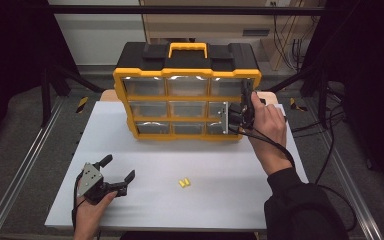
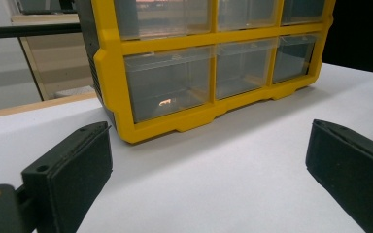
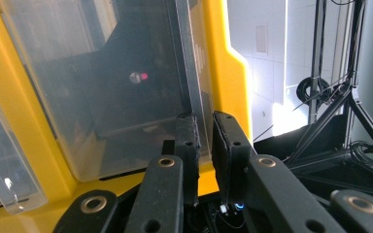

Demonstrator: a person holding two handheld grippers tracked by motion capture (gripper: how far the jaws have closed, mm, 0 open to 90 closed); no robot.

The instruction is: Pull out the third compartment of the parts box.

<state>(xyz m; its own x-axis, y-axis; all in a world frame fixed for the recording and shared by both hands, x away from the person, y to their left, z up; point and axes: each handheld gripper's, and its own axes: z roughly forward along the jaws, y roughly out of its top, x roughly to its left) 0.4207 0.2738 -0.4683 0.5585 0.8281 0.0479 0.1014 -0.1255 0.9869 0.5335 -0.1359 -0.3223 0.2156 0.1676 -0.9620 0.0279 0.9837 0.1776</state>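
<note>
Right gripper (image 1: 243, 102) is pinching the clear drawer's (image 3: 126, 92) front edge at the yellow organizer (image 1: 186, 97), open room lying behind it.

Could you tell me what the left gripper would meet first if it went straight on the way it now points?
The left gripper, jaws open above bare white table, points at the yellow organizer. It would probably meet the clear bottom-left drawer first; depth is uncertain.

A lab — black-curtained rig, aluminium rails (image 1: 27, 165), trailing cables (image 1: 330, 145).
</note>
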